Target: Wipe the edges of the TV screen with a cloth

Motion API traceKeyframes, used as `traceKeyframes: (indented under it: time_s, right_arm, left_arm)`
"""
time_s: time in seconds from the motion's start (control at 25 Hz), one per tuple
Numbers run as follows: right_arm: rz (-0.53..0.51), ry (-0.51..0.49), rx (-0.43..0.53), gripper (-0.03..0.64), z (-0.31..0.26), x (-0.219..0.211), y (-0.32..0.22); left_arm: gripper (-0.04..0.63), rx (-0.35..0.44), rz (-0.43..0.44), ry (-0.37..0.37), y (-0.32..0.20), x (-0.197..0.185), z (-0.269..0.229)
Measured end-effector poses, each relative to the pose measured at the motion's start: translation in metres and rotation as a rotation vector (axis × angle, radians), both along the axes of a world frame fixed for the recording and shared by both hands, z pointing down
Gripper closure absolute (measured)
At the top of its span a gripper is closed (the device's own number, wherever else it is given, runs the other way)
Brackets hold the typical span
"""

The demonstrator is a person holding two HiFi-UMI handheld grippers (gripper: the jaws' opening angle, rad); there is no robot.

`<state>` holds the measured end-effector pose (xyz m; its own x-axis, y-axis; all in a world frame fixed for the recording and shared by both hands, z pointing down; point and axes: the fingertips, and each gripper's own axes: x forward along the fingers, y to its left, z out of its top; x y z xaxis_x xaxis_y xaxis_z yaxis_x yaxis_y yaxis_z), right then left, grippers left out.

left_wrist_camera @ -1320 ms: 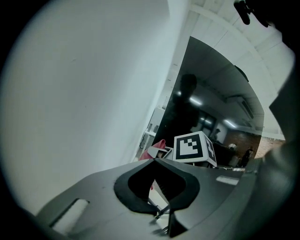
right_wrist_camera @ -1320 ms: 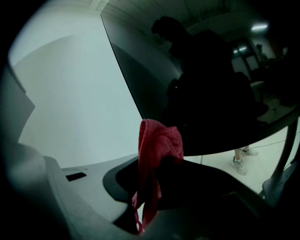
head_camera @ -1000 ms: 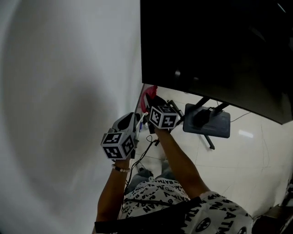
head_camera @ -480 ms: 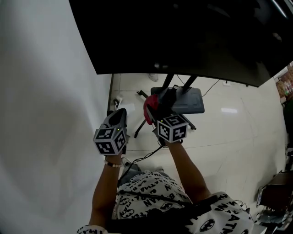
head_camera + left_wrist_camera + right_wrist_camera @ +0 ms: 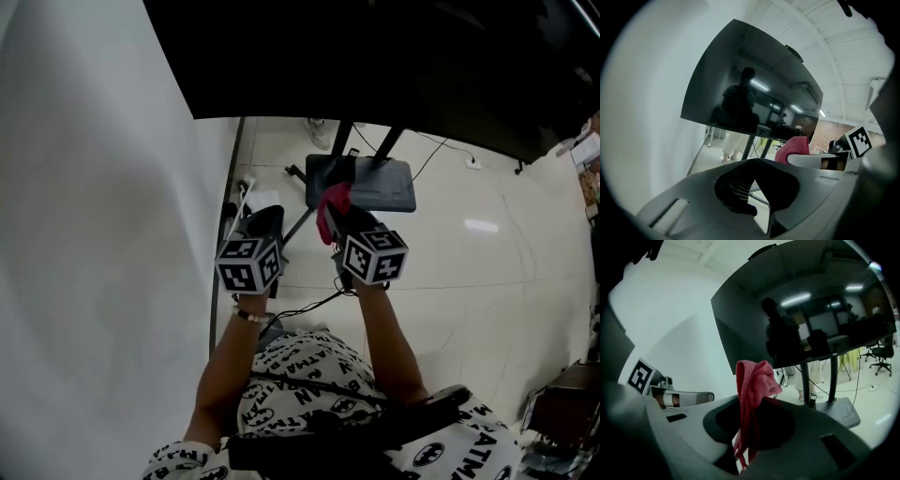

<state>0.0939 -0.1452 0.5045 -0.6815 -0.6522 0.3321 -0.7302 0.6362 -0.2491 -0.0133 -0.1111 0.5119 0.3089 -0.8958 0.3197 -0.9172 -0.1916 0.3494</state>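
Right, head view first: my right claw (image 5: 339,214) is clamped on the pink cloth (image 5: 333,200), which sits below the TV screen (image 5: 375,66) and over its stand base (image 5: 375,185), apart from the glass. My left claw (image 5: 266,217) hangs beside it, close to the white wall (image 5: 94,234). Nothing is wiping at this moment, and I can't judge from here whether any edge is clean. I'd say the bottom edge is the nearest one to start on

Left gripper view: the left claw (image 5: 754,164) is closed with nothing in it. The TV screen (image 5: 750,93) is far off with its long axis running left to right, and the cloth (image 5: 794,147) shows at right beneath the screen's lower edge

Right gripper view: the cloth (image 5: 752,380) is pinched in the right claw (image 5: 747,420). Its long axis runs along the jaws, the bunched end points up toward the TV screen (image 5: 811,310), and thin tails trail down between the jaws
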Motion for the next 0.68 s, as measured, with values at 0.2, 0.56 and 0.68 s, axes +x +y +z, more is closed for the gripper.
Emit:
traceKeyframes:
  time_s: [0.2, 0.56, 0.68]
  right_arm:
    - [-0.022, 0.018, 0.04, 0.543, -0.012, 0.001, 0.006]
    - [-0.012, 0.042, 0.067, 0.542, -0.012, 0.009, -0.002]
    - [-0.012, 0.038, 0.065, 0.543, -0.01, 0.006, -0.004]
  left_arm:
    - [0.595, 0.024, -0.003, 0.007, -0.003, 0.011, -0.015]
    - [0.595, 0.034, 0.012, 0.029, -0.016, 0.018, -0.014]
    - [0.595, 0.04, 0.022, 0.035, -0.019, 0.02, -0.012]
